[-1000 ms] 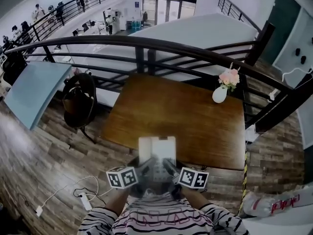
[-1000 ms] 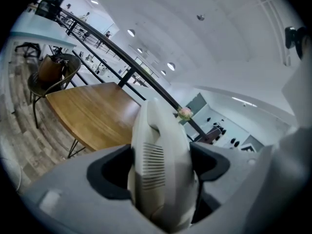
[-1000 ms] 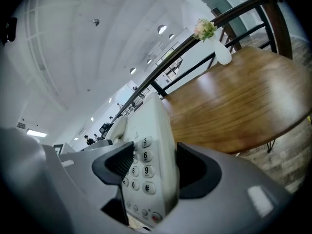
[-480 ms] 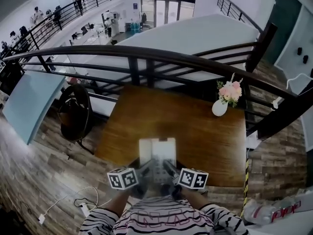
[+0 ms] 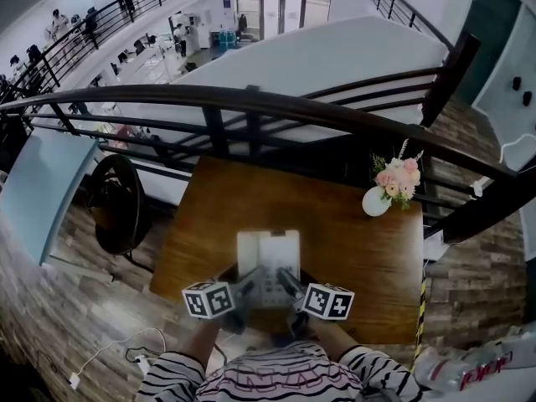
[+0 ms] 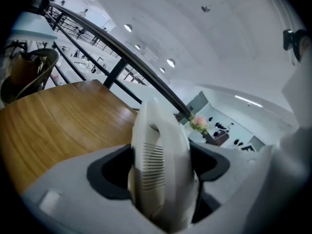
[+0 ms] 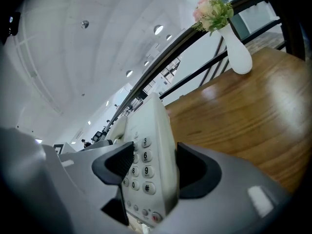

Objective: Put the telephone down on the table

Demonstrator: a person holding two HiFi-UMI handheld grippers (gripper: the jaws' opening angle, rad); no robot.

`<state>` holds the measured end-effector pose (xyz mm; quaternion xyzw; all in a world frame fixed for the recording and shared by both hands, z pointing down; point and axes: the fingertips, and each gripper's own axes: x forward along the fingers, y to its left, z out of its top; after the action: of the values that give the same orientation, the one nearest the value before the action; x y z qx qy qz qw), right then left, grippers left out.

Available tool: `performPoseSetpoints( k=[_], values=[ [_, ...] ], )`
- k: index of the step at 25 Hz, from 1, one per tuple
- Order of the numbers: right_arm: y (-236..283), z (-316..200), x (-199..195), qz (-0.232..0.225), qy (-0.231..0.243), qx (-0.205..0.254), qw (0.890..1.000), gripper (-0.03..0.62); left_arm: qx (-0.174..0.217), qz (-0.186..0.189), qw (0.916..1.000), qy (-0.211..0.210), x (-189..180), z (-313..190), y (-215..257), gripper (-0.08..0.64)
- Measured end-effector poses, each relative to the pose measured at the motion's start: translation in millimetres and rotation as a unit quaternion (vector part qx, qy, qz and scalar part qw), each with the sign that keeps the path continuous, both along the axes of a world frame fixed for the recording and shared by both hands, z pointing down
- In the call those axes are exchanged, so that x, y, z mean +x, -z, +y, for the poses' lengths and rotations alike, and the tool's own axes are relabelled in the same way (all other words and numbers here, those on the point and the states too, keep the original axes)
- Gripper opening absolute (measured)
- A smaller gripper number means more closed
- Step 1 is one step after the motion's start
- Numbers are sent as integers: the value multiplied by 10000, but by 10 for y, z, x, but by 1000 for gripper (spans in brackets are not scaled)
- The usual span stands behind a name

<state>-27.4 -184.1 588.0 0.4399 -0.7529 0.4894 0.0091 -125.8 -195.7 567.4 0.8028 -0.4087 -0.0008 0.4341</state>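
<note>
Over the near edge of the wooden table [image 5: 356,237], two grippers carry a white telephone [image 5: 268,251] between them.
Nearest the camera, striped sleeves [image 5: 172,377] lead to the left gripper [image 5: 243,286] and the right gripper [image 5: 292,288], side by side. The left gripper's jaws are clenched on the handset side, where a slotted grille shows; the right gripper's jaws grasp the keypad side, number keys between the dark pads. No view shows whether the telephone's underside touches the wood. Further across the table, at its far right corner, a white vase [image 5: 376,201] of pink flowers stands upright. A dark chair [image 5: 113,206] sits off the table's left side. Beyond the table runs a dark railing [image 5: 276,105].
</note>
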Motion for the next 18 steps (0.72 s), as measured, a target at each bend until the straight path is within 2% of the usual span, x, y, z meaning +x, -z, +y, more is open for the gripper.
performPoseSetpoints(
  k=[11,18],
  values=[
    [-265,-790,258,-245,-112,-88,9996,272,221,-146,9992,-308,304,-839,-216,370],
    [-486,-1221,355,-319,-314,-193,9988,272,219,-191,9980,-559,401,-1304,-428,370]
  ],
)
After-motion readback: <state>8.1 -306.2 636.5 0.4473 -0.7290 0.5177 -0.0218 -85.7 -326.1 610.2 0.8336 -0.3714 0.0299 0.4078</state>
